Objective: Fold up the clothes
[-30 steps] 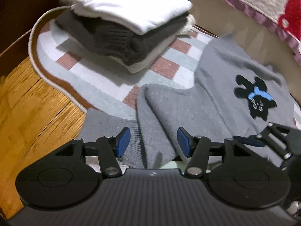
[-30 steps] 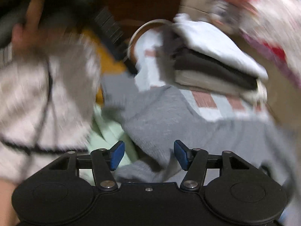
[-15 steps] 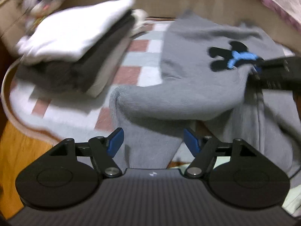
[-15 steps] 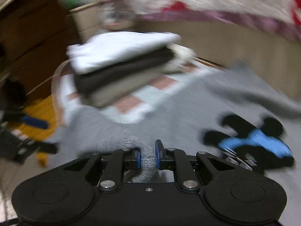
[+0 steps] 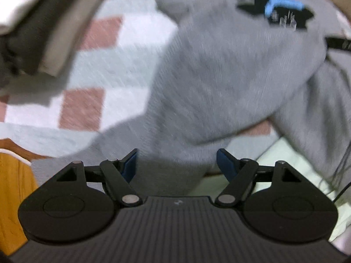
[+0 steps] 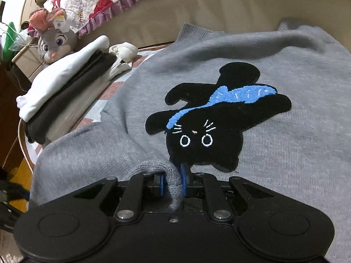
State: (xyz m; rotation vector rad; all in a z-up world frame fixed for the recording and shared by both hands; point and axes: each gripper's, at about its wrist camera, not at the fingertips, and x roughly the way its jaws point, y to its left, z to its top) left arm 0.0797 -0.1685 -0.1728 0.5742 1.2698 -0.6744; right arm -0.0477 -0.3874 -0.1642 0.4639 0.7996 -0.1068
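A grey knit sweater (image 6: 285, 153) with a black cat patch (image 6: 208, 127) lies spread on a checked rug. My right gripper (image 6: 172, 183) is shut on the ribbed cuff of its sleeve (image 6: 87, 153), which is drawn across the body up to the cat patch. In the left wrist view the same grey sweater (image 5: 219, 76) fills the middle, blurred, with the cat patch (image 5: 272, 6) at the top. My left gripper (image 5: 176, 161) is open, low over the folded sleeve, with nothing between its blue pads.
A stack of folded clothes (image 6: 65, 92), white over dark over beige, sits on the left of the checked rug (image 5: 87, 70). A plush rabbit (image 6: 52, 39) and a quilted bed edge (image 6: 109, 2) lie behind. Wood floor (image 5: 13, 175) shows at the left.
My right gripper shut on the sleeve cuff and carried it over the sweater body to the cat patch. My left gripper moved forward and lower over the sweater, staying open.
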